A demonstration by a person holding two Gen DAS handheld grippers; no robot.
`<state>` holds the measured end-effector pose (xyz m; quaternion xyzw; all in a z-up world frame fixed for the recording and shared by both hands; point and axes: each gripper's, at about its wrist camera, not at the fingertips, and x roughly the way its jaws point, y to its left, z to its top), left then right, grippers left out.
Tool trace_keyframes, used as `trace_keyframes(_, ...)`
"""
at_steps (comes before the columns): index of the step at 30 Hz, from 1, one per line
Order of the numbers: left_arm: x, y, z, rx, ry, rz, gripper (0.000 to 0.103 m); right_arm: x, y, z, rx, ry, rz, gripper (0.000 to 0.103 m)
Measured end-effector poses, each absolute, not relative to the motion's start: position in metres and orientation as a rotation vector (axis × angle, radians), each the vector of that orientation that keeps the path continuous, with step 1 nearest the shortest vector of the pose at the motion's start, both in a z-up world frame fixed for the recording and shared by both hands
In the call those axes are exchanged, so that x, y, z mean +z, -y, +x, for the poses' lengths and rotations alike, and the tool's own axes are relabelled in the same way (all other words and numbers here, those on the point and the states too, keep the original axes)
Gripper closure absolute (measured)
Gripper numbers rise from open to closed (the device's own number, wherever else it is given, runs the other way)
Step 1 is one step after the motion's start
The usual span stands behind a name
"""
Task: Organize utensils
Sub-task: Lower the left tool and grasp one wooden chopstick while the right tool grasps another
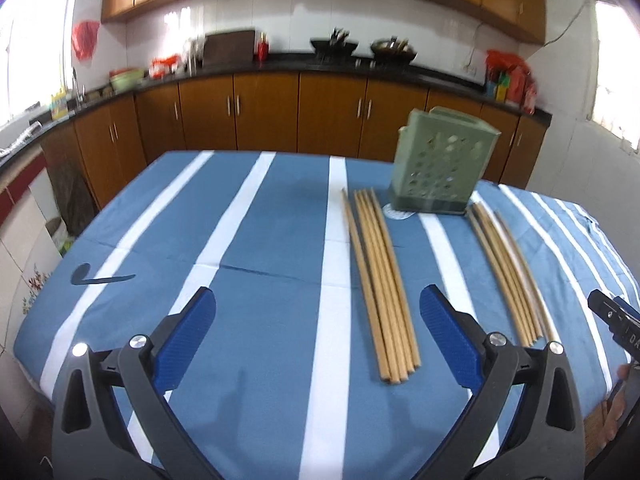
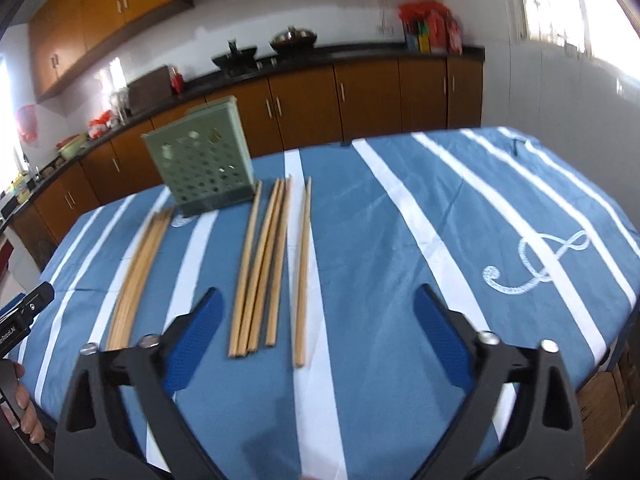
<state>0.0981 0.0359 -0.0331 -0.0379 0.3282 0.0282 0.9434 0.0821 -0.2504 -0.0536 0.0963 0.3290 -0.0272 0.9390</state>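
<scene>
Blue-padded fingers of the left hand-held gripper stand spread wide above the table, with nothing between them; a set of wooden chopsticks lies just beyond and slightly to the right of the gap. The right hand-held gripper is likewise released, its jaws apart and empty over the striped blue-and-white cloth, with a second set of chopsticks lying loosely side by side ahead of its left finger. Both sets rest flat on the cloth, well apart from each other, running lengthwise toward the far edge. Between their far ends stands a green perforated utensil holder, upright on the table. Behind it runs a dark kitchen counter over brown cabinets.
</scene>
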Motion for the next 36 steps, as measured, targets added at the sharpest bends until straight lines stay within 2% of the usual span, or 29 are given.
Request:
trace_keyframes(2, -0.038, -0.040, 0.114, 0.058, -0.704, -0.083, 0.006, -0.060, 0.253, 0.098, -0.058, -0.716, 0.194, 0.029)
trace_keyframes(3, -0.040, -0.041, 0.121, 0.053, -0.719, -0.083, 0.011, -0.065, 0.252, 0.112, -0.046, -0.755, 0.197, 0.038)
trace_keyframes(6, -0.048, -0.040, 0.141, 0.041, -0.770, -0.073, 0.024, -0.080, 0.253, 0.137, -0.025, -0.831, 0.217, 0.055)
trace_keyframes(7, -0.051, -0.040, 0.146, 0.034, -0.786, -0.072, 0.026, -0.084, 0.253, 0.143, -0.016, -0.852, 0.227, 0.060)
trace_keyframes(13, -0.068, -0.032, 0.167, -0.027, -0.860, -0.072, 0.052, -0.102, 0.247, 0.158, 0.000, -0.897, 0.211, 0.084)
trace_keyframes(18, -0.077, -0.023, 0.175, -0.070, -0.906, -0.063, 0.068, -0.102, 0.250, 0.156, 0.003, -0.885, 0.219, 0.088)
trace_keyframes(25, -0.086, -0.015, 0.181, -0.101, -0.944, -0.051, 0.079, -0.102, 0.248, 0.158, -0.005, -0.879, 0.194, 0.088)
trace_keyframes(30, -0.092, -0.009, 0.184, -0.104, -0.960, -0.031, 0.093, -0.102, 0.246, 0.160, 0.004, -0.883, 0.190, 0.088)
trace_keyframes(33, -0.092, -0.010, 0.186, -0.087, -0.954, -0.023, 0.094, -0.102, 0.244, 0.160, 0.011, -0.878, 0.174, 0.089)
trace_keyframes(34, -0.092, -0.013, 0.190, -0.082, -0.952, -0.022, 0.094, -0.103, 0.245, 0.161, 0.010, -0.876, 0.167, 0.094)
trace_keyframes(36, -0.092, -0.019, 0.196, -0.067, -0.948, -0.018, 0.095, -0.103, 0.247, 0.164, 0.013, -0.870, 0.169, 0.095)
